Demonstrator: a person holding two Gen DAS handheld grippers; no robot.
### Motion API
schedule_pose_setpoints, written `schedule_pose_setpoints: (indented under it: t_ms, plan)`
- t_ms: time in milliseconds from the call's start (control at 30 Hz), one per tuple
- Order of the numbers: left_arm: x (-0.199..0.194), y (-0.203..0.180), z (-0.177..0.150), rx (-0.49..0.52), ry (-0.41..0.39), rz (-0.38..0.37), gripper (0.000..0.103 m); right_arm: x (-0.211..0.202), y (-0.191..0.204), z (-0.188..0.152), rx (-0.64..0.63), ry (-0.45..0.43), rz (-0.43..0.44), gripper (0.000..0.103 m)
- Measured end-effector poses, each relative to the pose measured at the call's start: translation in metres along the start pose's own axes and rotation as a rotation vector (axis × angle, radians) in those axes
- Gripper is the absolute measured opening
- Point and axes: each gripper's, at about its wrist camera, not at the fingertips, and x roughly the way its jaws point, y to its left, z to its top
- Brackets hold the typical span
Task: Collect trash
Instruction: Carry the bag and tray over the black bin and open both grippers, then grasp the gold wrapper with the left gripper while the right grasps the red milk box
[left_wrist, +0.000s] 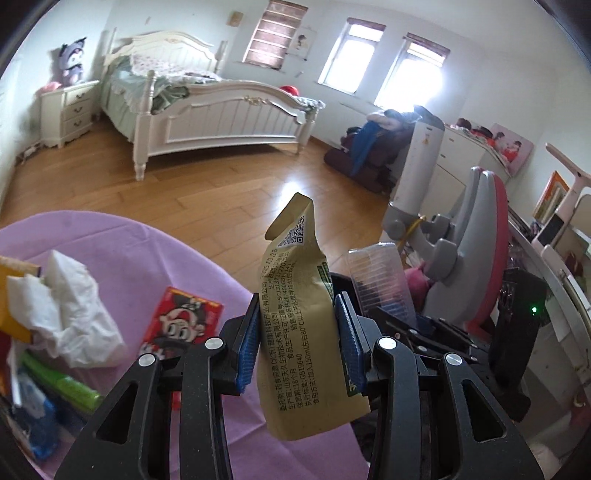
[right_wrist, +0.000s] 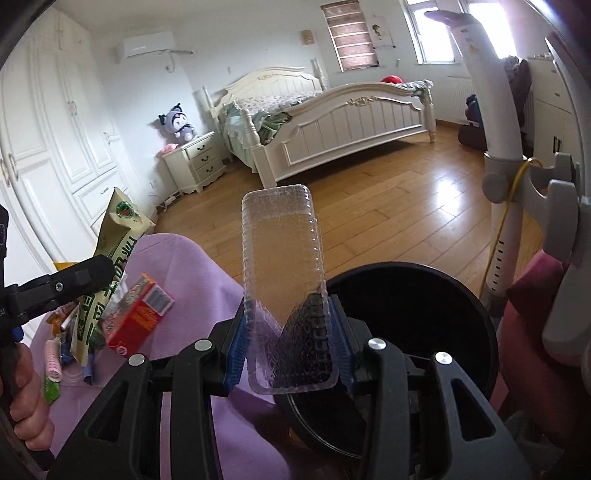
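Note:
My left gripper (left_wrist: 297, 341) is shut on a tan food pouch (left_wrist: 295, 295) printed with text, held upright over the edge of the purple-covered table (left_wrist: 155, 251). The same pouch (right_wrist: 114, 258) shows at the left of the right wrist view, with the left gripper's fingers (right_wrist: 66, 280) on it. My right gripper (right_wrist: 286, 345) is shut on a clear ridged plastic tray (right_wrist: 282, 266), upright over the rim of a black round bin (right_wrist: 406, 291). That tray (left_wrist: 380, 280) also rises just right of the pouch in the left wrist view.
On the purple cloth lie crumpled white tissue (left_wrist: 70, 306), a red snack box (left_wrist: 181, 321), a green wrapper (left_wrist: 62, 384) and other wrappers. A grey and pink chair (left_wrist: 476, 251) stands at the right. Beyond are wood floor, a white bed (left_wrist: 229, 114) and a nightstand (left_wrist: 70, 107).

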Motion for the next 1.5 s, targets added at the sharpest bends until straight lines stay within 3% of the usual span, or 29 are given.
schedule_pose_setpoints:
  t_ms: [367,400,433,500,567,733,900,1133,1300,1500]
  plan:
    - [0.074,-0.039,0.015,0.028,0.074,-0.04,0.043,0.016,-0.062,-0.015,0.124,0.023,-0.072,0.046]
    - [0.079,-0.042,0.016,0.034,0.08,-0.039,0.051,0.018,-0.066,-0.016,0.129,0.032,-0.076,0.047]
    - [0.085,-0.046,0.018,0.041,0.091,-0.03,0.067,0.021,-0.069,-0.017,0.135,0.041,-0.077,0.049]
    - [0.086,-0.051,0.02,0.05,0.081,-0.01,0.079,0.019,-0.074,-0.019,0.15,0.033,-0.083,0.068]
    - [0.082,-0.055,0.02,0.064,0.061,-0.012,0.081,0.014,-0.076,-0.02,0.16,0.013,-0.077,0.079]
    - [0.058,-0.047,0.016,0.055,0.06,-0.009,0.081,0.009,-0.065,-0.017,0.136,0.019,-0.041,0.079]
    - [0.013,-0.017,0.005,0.003,0.02,0.022,0.084,0.0,-0.029,-0.009,0.064,0.005,0.016,0.079]
    - [-0.071,0.056,-0.013,-0.121,-0.081,0.107,0.084,-0.004,0.047,0.008,-0.086,0.018,0.116,0.079]
    - [-0.138,0.131,-0.031,-0.244,-0.144,0.219,0.084,0.0,0.121,0.02,-0.258,0.037,0.19,0.079]
    - [-0.199,0.231,-0.057,-0.439,-0.15,0.29,0.083,0.014,0.22,0.024,-0.477,0.1,0.346,0.079]
